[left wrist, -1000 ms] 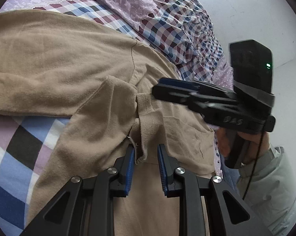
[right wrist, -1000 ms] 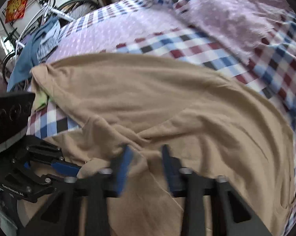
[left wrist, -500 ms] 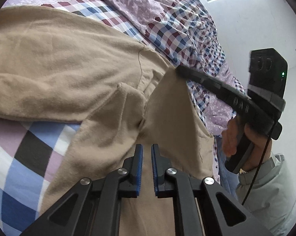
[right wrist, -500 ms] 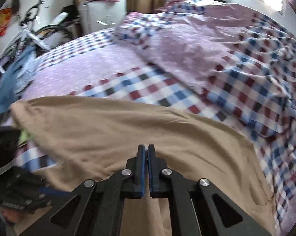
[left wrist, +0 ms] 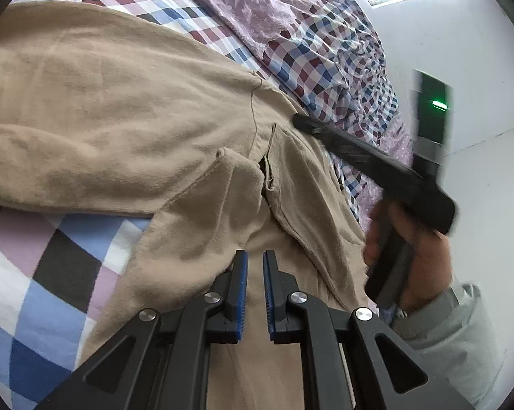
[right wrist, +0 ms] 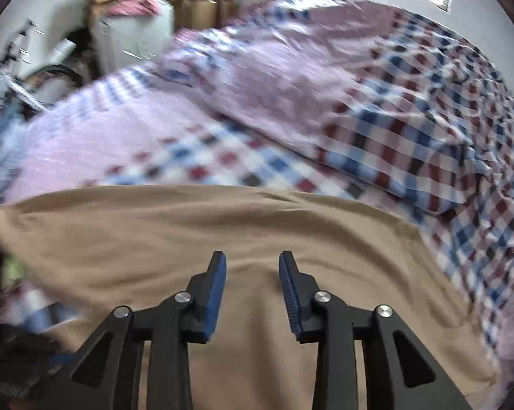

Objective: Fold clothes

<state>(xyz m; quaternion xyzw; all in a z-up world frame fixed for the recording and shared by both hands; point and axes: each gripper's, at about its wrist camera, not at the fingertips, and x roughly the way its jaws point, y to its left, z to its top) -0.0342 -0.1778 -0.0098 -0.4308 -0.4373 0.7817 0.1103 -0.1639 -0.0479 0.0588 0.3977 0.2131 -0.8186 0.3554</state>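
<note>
A tan garment [left wrist: 127, 109] lies spread on the checked bedcover [left wrist: 44, 273], with a seam and a slit opening near its middle. My left gripper [left wrist: 255, 256] hovers low over its near part. Its jaws are opening from a narrow gap, and I see no fold pinched between the blue pads. In the right wrist view the garment [right wrist: 222, 225] fills the lower half, and my right gripper [right wrist: 252, 259] is above it, jaws opening, with nothing between them. The left wrist view shows the right gripper [left wrist: 301, 123] edge-on, its tip at the garment's far edge, held by a hand [left wrist: 417, 259].
A lilac and checked quilt [right wrist: 376, 109] is bunched across the far side of the bed. Beyond the bed stand cardboard boxes [right wrist: 195, 3], a white appliance [right wrist: 133, 37] and a bicycle [right wrist: 21, 82]. A white wall [left wrist: 479, 119] is close on the right of the bed.
The right gripper went from shut on a lifted flap of the garment to open, and the flap has dropped back flat. The left jaws narrowed from a wider gap around a fold.
</note>
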